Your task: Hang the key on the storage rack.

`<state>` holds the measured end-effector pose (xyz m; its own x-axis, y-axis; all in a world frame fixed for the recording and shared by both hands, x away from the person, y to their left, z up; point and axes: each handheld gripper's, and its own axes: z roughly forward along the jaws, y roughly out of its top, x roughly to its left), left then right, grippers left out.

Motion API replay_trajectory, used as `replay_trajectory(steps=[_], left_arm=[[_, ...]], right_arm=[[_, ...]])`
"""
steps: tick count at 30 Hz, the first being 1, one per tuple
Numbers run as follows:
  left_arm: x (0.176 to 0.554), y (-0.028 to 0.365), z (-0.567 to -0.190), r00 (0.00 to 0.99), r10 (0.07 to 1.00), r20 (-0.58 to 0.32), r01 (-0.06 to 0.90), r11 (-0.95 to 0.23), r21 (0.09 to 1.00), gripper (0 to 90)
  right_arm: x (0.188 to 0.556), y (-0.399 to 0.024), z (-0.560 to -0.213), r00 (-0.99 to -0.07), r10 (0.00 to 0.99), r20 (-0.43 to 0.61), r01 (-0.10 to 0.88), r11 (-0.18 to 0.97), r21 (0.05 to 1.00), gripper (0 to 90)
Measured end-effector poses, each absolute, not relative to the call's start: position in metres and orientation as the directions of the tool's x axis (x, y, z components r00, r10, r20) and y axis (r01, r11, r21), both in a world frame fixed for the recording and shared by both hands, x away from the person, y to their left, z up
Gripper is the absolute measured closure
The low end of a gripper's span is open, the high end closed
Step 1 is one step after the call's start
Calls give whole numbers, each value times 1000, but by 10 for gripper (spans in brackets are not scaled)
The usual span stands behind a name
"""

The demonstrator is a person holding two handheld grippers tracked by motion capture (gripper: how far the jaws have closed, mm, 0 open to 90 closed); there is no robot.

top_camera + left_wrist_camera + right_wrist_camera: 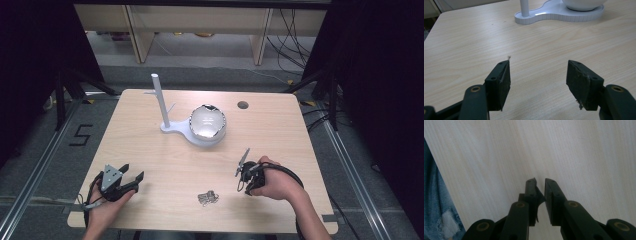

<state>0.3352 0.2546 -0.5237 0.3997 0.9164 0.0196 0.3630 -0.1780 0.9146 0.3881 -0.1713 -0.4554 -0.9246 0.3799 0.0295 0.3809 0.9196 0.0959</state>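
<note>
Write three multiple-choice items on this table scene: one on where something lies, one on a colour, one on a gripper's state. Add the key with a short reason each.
1. Where does the small metal chain lie?
A. On the table, between the two grippers near the person's edge
B. Inside the shiny bowl
C. Hung on the post

2. What colour is the stand with the upright post?
A. Black
B. White
C. Red

3. How do the jaws of the left gripper stand?
A. Clamped on the chain
C. Shut tight on nothing
B. Wide apart, with nothing between them

Key: 1 A, the high view shows the chain on bare wood between the left gripper and the right gripper. 2 B, base and post are white, and the shiny bowl sits on the base. 3 B, the left gripper view shows bare table between the pads.
</note>
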Motion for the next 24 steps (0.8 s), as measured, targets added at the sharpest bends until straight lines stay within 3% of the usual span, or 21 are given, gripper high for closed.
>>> replay_trajectory(steps=[7,11,23,24], left_arm=[[335,254,-524,402,916,23,358,-180,916,350],[335,254,-524,399,917,26,363,-184,914,349],[335,254,-524,399,916,27,363,-185,913,347],[335,254,-524,402,915,26,361,-185,914,347]], right_arm=[[392,-163,-455,-953,302,29,304,949,80,781],[391,-156,-454,-949,314,27,315,946,73,763],[391,-129,-451,-975,221,18,222,972,75,733],[388,-127,-451,-967,252,27,254,965,66,732]])
